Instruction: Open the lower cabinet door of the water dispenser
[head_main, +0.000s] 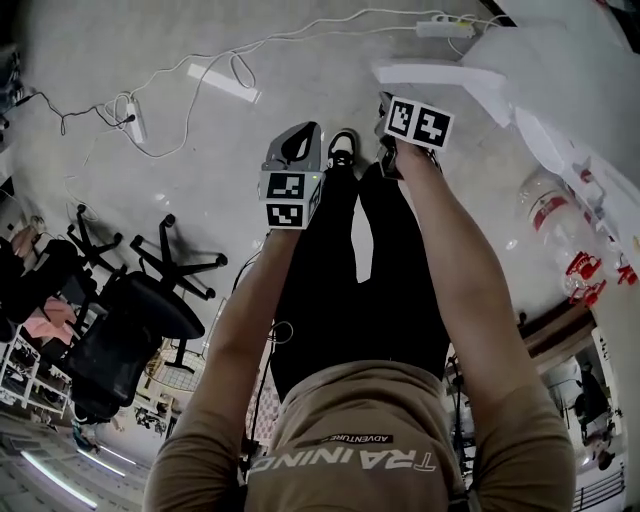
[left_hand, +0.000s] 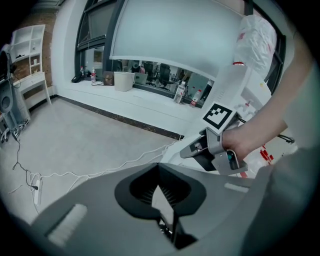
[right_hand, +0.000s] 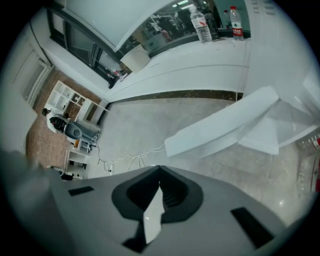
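The white water dispenser (head_main: 570, 70) stands at the upper right of the head view. Its lower cabinet door (head_main: 437, 75) hangs open as a white panel, which the right gripper view shows as the swung-out door (right_hand: 220, 131) over the floor. My right gripper (head_main: 388, 102) is just in front of that door, shut with nothing between its jaws, which meet tip to tip (right_hand: 159, 169). My left gripper (head_main: 298, 136) hovers beside it, above the person's shoes, also shut and empty (left_hand: 159, 166). The left gripper view shows the right gripper (left_hand: 192, 150) against the dispenser (left_hand: 247, 75).
A clear water jug (head_main: 548, 205) with red labels lies on the floor right of the dispenser. Power strips and white cables (head_main: 135, 120) trail across the grey floor at upper left. Black office chairs (head_main: 130, 310) stand at left. Bottles (right_hand: 202, 25) line the window ledge.
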